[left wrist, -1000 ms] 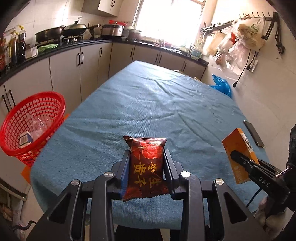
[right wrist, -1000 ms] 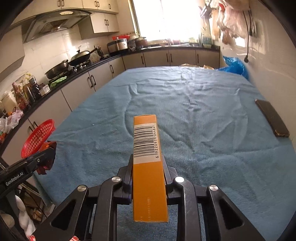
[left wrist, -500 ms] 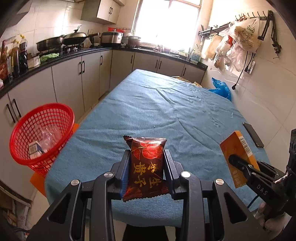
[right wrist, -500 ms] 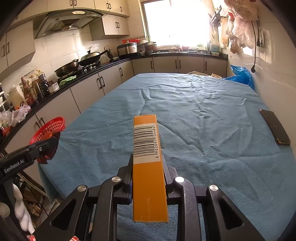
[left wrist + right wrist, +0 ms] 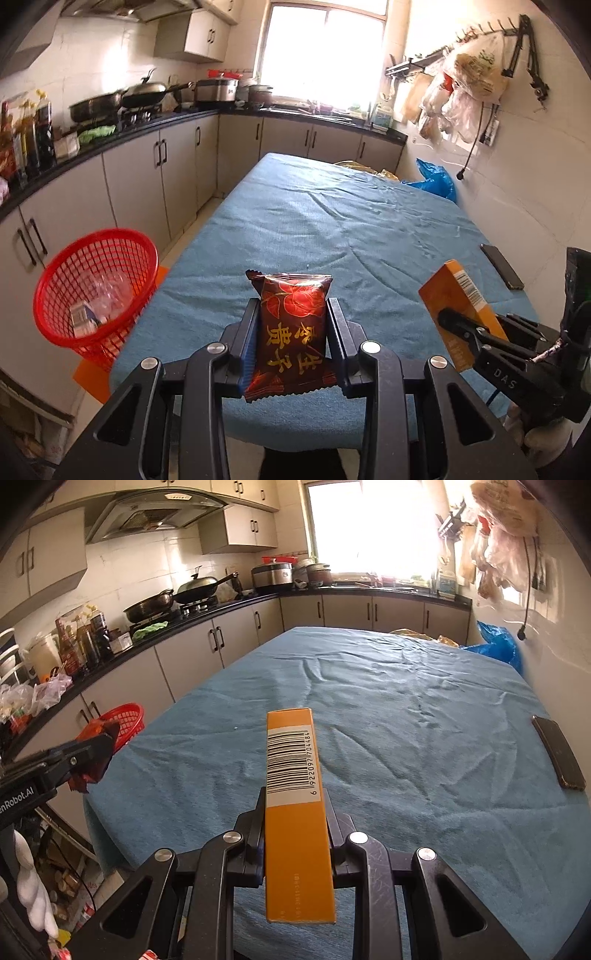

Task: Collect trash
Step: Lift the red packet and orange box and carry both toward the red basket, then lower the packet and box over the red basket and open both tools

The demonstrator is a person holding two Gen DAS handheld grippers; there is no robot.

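Observation:
My left gripper [image 5: 291, 317] is shut on a dark red snack packet [image 5: 291, 325] with gold characters, held above the near end of the blue-covered table [image 5: 332, 229]. My right gripper [image 5: 295, 805] is shut on a narrow orange box [image 5: 295, 812] with a barcode, also over the table's near end. A red mesh basket [image 5: 92, 288] stands beside the table's left edge, low and to the left of the left gripper, with clear plastic and a small carton in it. The right gripper with the orange box [image 5: 458, 306] shows at the right of the left wrist view, and the left gripper with the packet [image 5: 92, 753] at the left of the right wrist view.
A dark phone [image 5: 557, 753] lies near the table's right edge. A blue plastic bag [image 5: 432, 181] sits at the far right corner. Grey cabinets and a black counter [image 5: 129, 140] with pans and bottles run along the left. Bags hang on the right wall [image 5: 465, 81].
Both grippers have risen and drawn back from the table a little. The red basket now sits further in and more fully in the left wrist view. Both grips are unchanged.

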